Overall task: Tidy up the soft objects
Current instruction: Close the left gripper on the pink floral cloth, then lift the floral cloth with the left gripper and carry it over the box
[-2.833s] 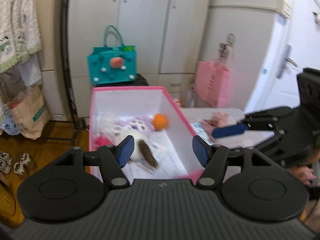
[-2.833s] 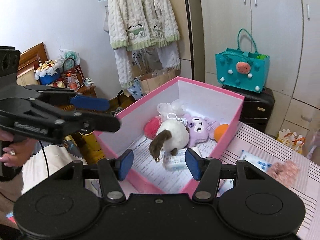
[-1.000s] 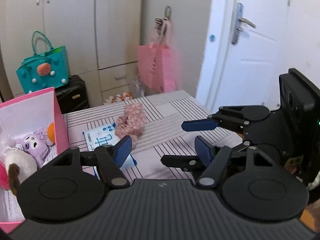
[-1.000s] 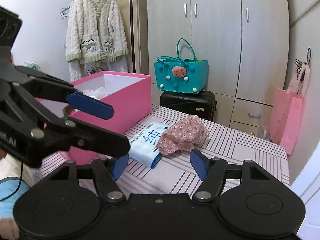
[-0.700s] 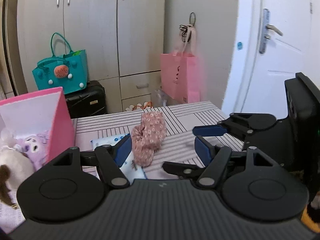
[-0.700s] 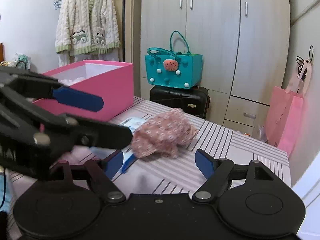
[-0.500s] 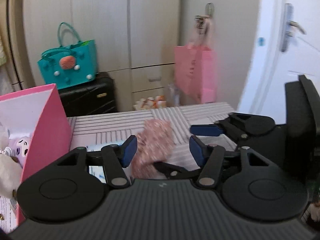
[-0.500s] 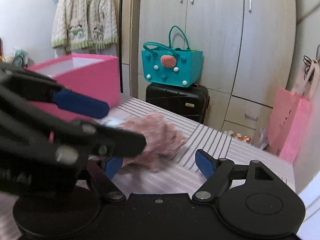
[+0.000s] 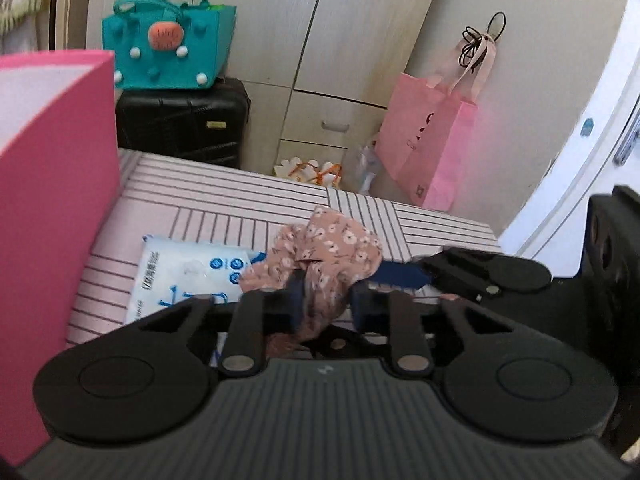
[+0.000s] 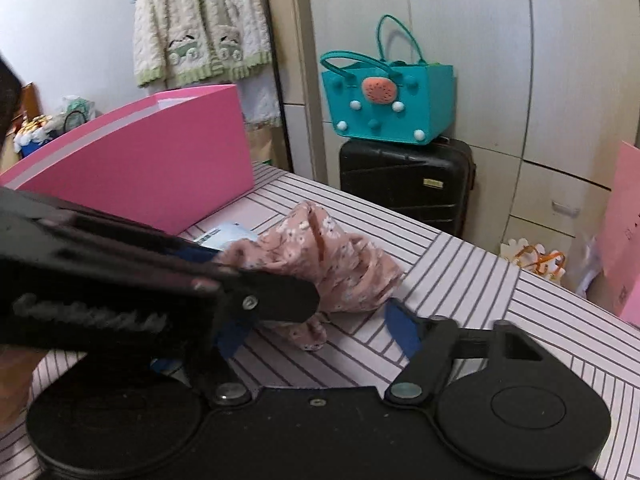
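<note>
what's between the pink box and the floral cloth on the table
A white and blue tissue pack lies flat between the pink box and the floral cloth, its near end tucked under the cloth; clearest in the left wrist view.

Left wrist cam sits just behind its own gripper (image 9: 325,300), angled down at the striped pink tabletop (image 9: 224,200), v. close to the crumpled pink floral cloth (image 9: 332,252). Pink cardboard box (image 9: 52,184) fills near left; teal felt handbag (image 9: 168,48) on black hard-shell suitcase (image 9: 180,120) far left; pink paper bag (image 9: 428,148) far right.

Right wrist cam, same setup behind its gripper (image 10: 316,332), also tilted down, set further right and facing more leftward; box (image 10: 160,168) on left, handbag (image 10: 388,104) and suitcase (image 10: 404,180) far centre.

Both share cloth (image 10: 320,264), tabletop (image 10: 520,320), box, handbag, suitcase; each cam catches the other gripper.
</note>
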